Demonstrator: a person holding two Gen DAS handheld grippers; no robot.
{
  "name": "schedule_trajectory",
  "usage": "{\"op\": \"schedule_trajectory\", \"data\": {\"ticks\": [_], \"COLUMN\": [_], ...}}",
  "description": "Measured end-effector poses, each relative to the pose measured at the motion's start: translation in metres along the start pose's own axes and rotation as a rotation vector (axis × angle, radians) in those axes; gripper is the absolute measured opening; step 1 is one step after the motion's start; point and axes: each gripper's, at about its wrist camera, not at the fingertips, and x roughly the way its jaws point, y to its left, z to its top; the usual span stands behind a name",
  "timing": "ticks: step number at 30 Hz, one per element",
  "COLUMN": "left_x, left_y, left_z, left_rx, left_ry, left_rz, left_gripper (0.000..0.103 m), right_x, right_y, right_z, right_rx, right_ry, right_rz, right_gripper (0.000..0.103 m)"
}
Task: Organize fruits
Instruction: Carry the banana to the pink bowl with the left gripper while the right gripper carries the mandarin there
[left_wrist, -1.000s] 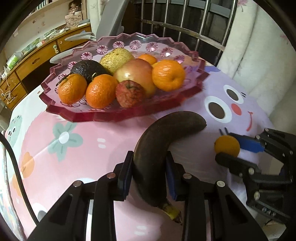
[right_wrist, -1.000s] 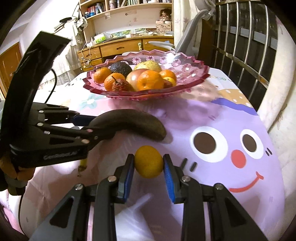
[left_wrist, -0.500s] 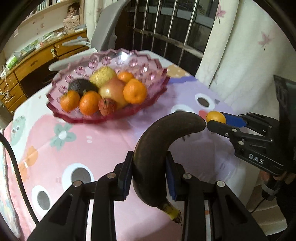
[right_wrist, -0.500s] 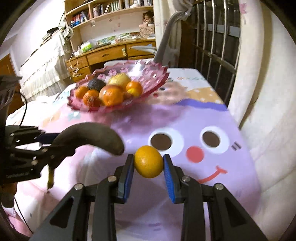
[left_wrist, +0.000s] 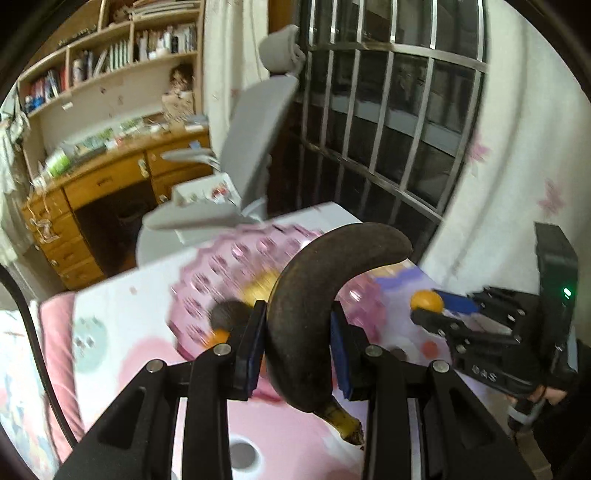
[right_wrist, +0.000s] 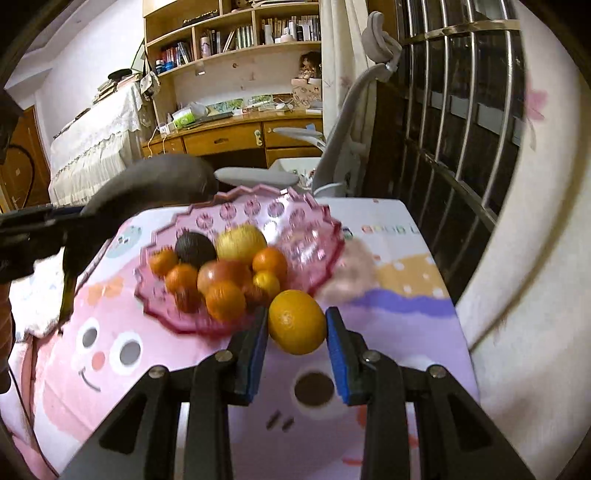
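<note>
My left gripper (left_wrist: 297, 338) is shut on a blackened banana (left_wrist: 314, 295), held up in the air with its curved tip pointing right. My right gripper (right_wrist: 296, 334) is shut on a small orange (right_wrist: 297, 321); the left wrist view shows that orange (left_wrist: 427, 301) at the right, in the same grip. A pink glass fruit bowl (right_wrist: 314, 236) sits on the cartoon-print tablecloth below both grippers. It holds several oranges, an apple (right_wrist: 223, 275), a yellow pear (right_wrist: 242, 242) and a dark avocado (right_wrist: 194, 247). The banana (right_wrist: 155, 184) hangs left of the bowl in the right wrist view.
A grey office chair (left_wrist: 251, 133) stands behind the table. Window bars (left_wrist: 388, 122) and a white flowered curtain (left_wrist: 517, 166) close off the right side. A wooden desk (right_wrist: 229, 136) with bookshelves lines the back wall.
Both grippers have risen well off the tablecloth with their fruit. The bowl has dropped lower in both views and now sits behind and beneath the held banana and orange.
</note>
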Motion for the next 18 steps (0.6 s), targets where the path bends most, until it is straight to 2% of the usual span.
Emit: {"op": "schedule_trajectory", "data": {"ticks": [5,10,14,18], "left_x": [0.024,0.066,0.105,0.139], "left_y": [0.029,0.054,0.069,0.079], "left_z": [0.028,0.044,0.048,0.041], "left_rx": [0.017,0.018,0.011,-0.013], "left_ry": [-0.015,0.011,0.058,0.141], "left_rz": [0.057,0.090,0.099,0.079], "left_gripper": [0.030,0.031,0.031,0.031], "right_x": [0.022,0.049,0.071,0.091], "right_y": [0.007,0.012,0.013,0.016], "right_z": [0.028,0.047,0.052,0.050], "right_rx": [-0.010,-0.005,0.003,-0.001], "right_ry": [-0.019,-0.011,0.016,0.057], "right_rz": [0.034,0.070,0.090,0.100], "right_gripper": [0.032,0.032,0.032,0.032]}}
